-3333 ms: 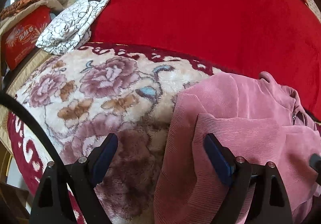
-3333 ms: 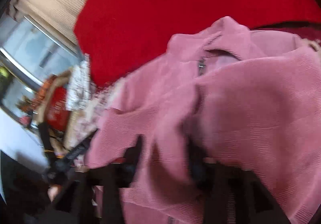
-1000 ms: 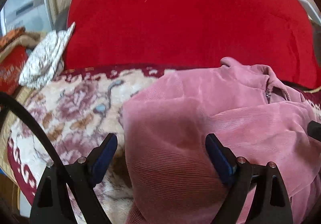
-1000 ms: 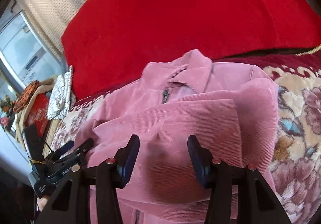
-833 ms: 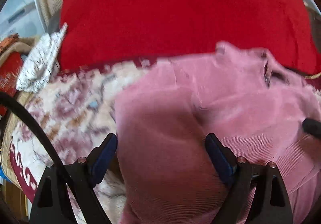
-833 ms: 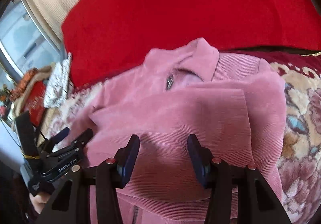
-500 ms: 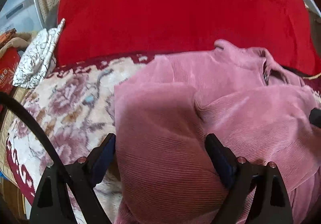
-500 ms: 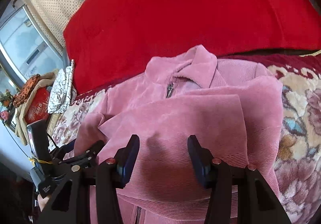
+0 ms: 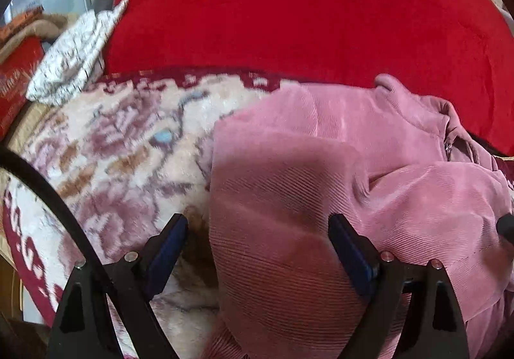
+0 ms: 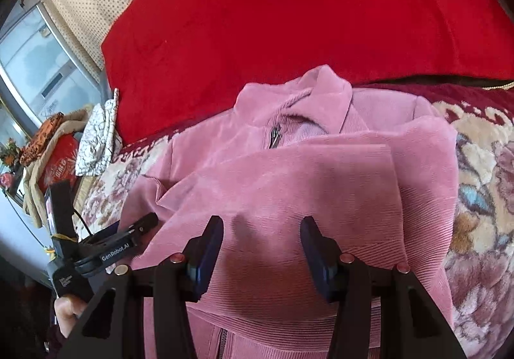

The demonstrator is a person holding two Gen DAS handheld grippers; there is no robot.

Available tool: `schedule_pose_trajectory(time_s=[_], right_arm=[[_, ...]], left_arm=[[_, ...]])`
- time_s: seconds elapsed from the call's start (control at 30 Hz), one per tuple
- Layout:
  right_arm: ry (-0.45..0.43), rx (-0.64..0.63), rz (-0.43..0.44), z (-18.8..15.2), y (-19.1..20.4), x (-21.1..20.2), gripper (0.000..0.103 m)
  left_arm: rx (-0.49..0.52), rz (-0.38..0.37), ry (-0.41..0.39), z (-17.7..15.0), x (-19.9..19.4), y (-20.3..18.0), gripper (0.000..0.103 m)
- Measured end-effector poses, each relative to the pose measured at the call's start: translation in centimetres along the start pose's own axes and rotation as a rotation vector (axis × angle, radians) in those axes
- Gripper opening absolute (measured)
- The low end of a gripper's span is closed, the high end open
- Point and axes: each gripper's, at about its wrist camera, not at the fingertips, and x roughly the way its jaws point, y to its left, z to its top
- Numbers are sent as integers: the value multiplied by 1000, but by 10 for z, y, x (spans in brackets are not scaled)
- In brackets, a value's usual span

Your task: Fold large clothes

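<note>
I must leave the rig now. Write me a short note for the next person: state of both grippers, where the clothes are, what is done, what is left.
Left gripper: jaws wide open over the left side of the pink jacket, holding nothing.
Right gripper: jaws apart over the jacket's middle, nothing gripped.
The jacket lies on the floral blanket, collar toward the red cushion.
Done: both sleeves appear folded in across the front, the right one on top.
Left: probably fold the lower part up toward the collar and smooth it.
A folded white patterned cloth lies at the far left, beside the cushion.
</note>
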Motion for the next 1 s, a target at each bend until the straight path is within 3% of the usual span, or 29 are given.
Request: schedule_pose_trajectory(time_s=[0.17, 0.3, 0.37, 0.7, 0.9, 1.0], right_arm=[[-35, -7, 15, 3, 2, -7, 53], [34, -17, -18, -1, 4, 9, 53], [27, -29, -32, -3, 5, 10, 53], [-57, 37, -12, 6, -9, -10, 53], [27, 85, -55, 3, -18, 6, 53], [13, 75, -57, 3, -16, 4, 53]], left_arm=[[33, 16, -104, 1, -19, -2, 90], [95, 22, -38, -1, -5, -13, 90], [123, 24, 3, -4, 4, -19, 90], [113, 22, -27, -4, -6, -18, 90], [111, 35, -107, -2, -19, -19, 90], [128, 49, -48, -3, -7, -20, 90]])
